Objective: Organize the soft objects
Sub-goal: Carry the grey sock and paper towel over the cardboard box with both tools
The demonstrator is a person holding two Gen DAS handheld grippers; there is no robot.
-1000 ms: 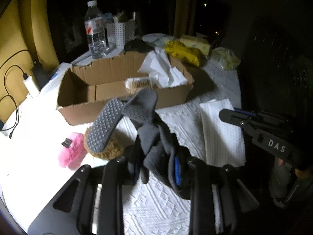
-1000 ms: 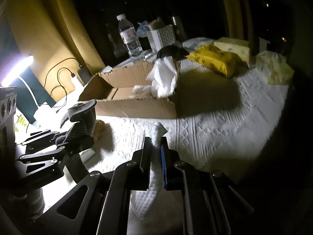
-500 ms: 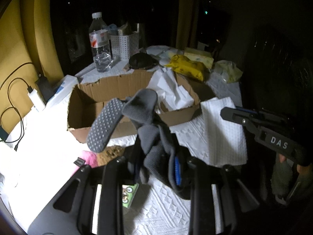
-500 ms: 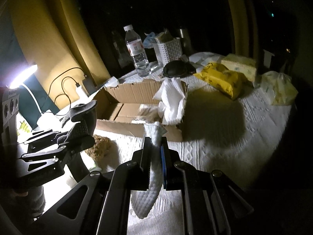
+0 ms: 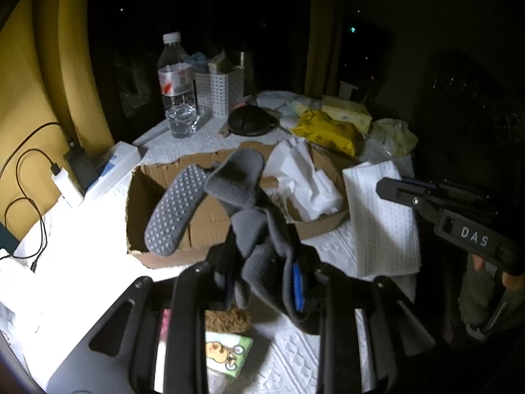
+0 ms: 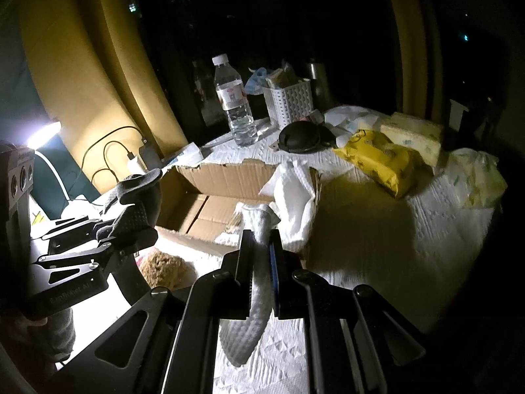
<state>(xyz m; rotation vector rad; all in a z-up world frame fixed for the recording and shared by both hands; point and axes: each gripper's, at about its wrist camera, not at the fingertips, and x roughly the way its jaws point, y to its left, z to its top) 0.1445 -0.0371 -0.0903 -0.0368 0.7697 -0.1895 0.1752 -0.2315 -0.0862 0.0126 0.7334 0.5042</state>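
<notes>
Both hands have risen and travelled toward the cardboard box (image 5: 183, 229) over the last second: in the left wrist view the box has slid from the upper middle of the picture down to just ahead of the fingers, and the brown fuzzy thing (image 5: 226, 320) and the cartoon card (image 5: 226, 353), earlier out in front, now lie under the left claw (image 5: 265, 282).

The left claw is clamped on a bundle of grey nubbed socks (image 5: 210, 197), whose free ends stand up over the near wall of the box. The right claw (image 6: 262, 272) is pinched tight on a white paper towel (image 6: 259, 282), its loose tail hanging below the jaws and its upper end poking up just short of the box's near edge. In the left wrist view the towel hangs as a broad sheet right of the box.

Crumpled white tissue (image 5: 305, 180) already fills the right end of the box; its left half looks bare, though the light there is poor.

Judging from this, both soft things are on their way in: the socks seem nearly over the opening, the towel a little behind.
</notes>
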